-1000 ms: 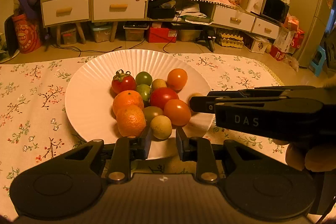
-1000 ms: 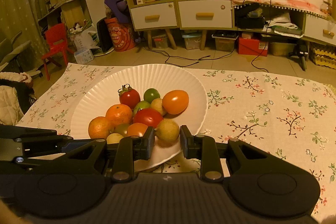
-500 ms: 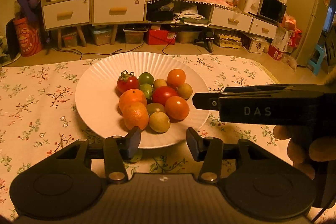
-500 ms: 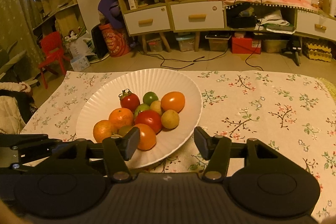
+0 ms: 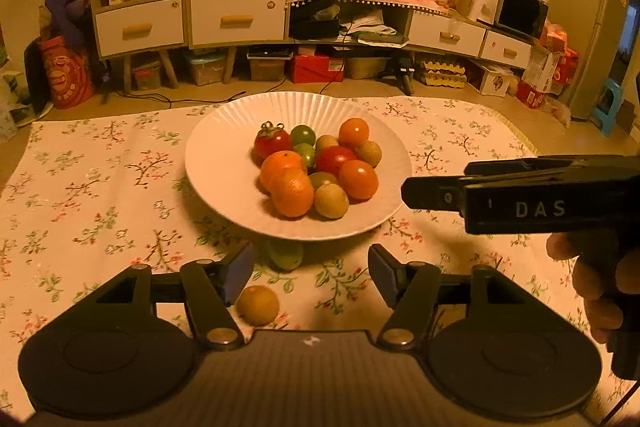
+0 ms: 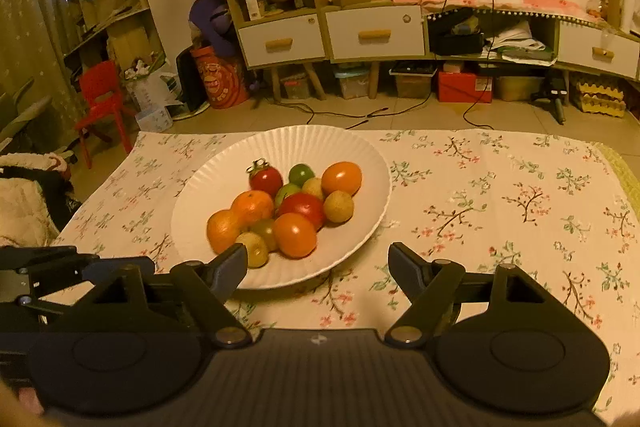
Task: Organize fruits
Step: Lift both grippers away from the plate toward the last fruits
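On my right gripper (image 5: 416,193) I read "DAS"; both it and my left gripper (image 5: 310,277) have just been opening, empty, before the plate (image 5: 216,163).

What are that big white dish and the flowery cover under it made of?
The dish looks like glazed ceramic, perhaps hard plastic: smooth white with fine ribs fanning to the rim and a soft sheen. The cover looks like woven cloth, matt, printed with small flower sprigs; it lies flat with slight ripples, and a plaited-looking edge shows at the far right.
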A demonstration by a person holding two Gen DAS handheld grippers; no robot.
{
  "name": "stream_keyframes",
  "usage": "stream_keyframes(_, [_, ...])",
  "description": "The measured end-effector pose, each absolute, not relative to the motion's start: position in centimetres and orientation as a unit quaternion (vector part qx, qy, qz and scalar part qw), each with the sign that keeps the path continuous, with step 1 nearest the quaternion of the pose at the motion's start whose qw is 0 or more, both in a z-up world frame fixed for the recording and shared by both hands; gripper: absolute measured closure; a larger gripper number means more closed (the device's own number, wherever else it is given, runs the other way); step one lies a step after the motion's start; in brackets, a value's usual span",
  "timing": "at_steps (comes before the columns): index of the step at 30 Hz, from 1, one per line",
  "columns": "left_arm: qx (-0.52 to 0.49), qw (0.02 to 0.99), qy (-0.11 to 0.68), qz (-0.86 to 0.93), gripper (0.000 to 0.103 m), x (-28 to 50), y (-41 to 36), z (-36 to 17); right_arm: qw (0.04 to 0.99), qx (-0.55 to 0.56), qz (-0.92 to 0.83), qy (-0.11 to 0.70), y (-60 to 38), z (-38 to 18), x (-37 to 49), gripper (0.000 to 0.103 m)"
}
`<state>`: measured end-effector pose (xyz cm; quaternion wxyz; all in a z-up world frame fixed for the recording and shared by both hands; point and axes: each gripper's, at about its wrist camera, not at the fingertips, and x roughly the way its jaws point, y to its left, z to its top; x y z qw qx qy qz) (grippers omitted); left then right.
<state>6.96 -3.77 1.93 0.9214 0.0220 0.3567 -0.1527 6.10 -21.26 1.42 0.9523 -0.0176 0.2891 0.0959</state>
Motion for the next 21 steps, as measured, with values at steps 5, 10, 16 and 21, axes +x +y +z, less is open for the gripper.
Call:
stream_keyframes(5, [0.032,0.921,0.360,-0.145,0.025,6.2,-2.9,1.7,0.950,-0.024,0.095,0.297,-20.6,1.0,5.2,0.018])
stream_keyframes(10, [0.053,0.919,0.366,-0.137,0.016,5.6,-1.9,1.3,0.948,-0.027,0.091,0.305,-20.2,0.5,4.6,0.012])
stream_keyframes(16, [0.063,0.919,0.371,-0.122,0.007,5.3,-0.6,0.8,0.946,-0.031,0.084,0.313,-19.7,-0.2,4.0,0.009])
stream_keyframes(21, [0.066,0.915,0.380,-0.119,0.005,5.5,0.1,-0.1,0.943,-0.039,0.079,0.320,-19.4,-1.0,3.7,0.006])
